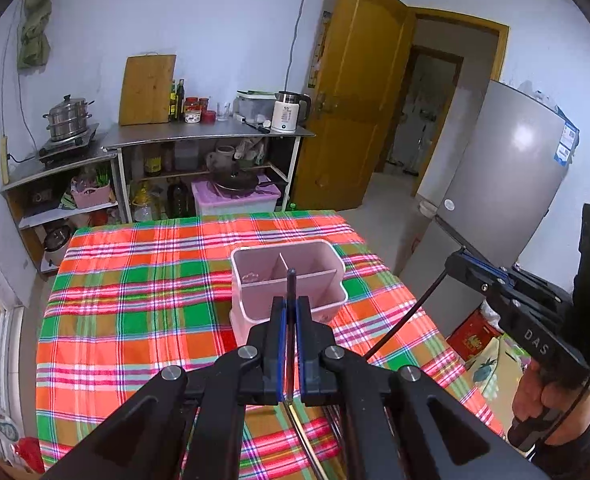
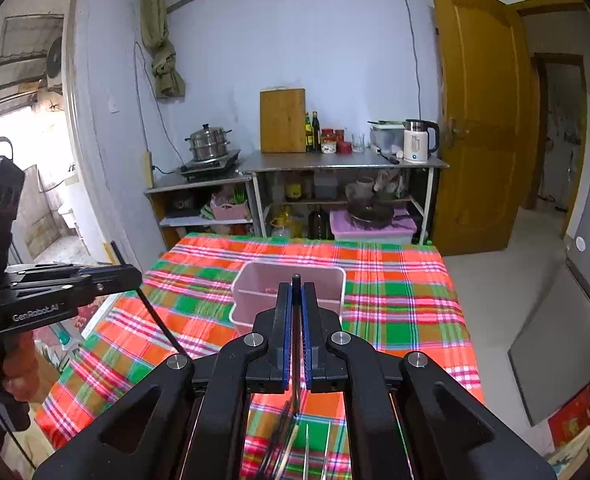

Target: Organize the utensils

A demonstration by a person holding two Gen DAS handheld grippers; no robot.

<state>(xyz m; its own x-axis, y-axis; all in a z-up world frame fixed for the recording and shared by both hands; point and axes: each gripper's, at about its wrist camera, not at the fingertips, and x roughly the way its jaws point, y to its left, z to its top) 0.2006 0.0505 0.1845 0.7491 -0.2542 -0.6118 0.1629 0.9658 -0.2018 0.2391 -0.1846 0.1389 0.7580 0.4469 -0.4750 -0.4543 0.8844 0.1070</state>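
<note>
Each gripper, left gripper [image 1: 291, 312] and right gripper [image 2: 296, 300], pinches a thin black chopstick [image 1: 291, 280], aiming toward the pink divided plastic holder [image 1: 251, 300].

I'm working in a home kitchen: in the upper left of the frame a stacked steamer pot [image 1: 67, 117] sits on a portable stove [image 1: 71, 145], and a steel counter [image 1: 209, 133] at centre carries a cutting board [image 1: 147, 90], oil bottles [image 1: 177, 100], sauce jars [image 1: 193, 110] and an electric kettle [image 1: 291, 112]. Open shelves [image 1: 199, 184] below hold pans and tubs, a grey fridge [image 1: 507, 184] stands at right beside a yellow wooden door [image 1: 355, 92], and a plaid-clothed table [image 1: 135, 280] fills the foreground
</note>
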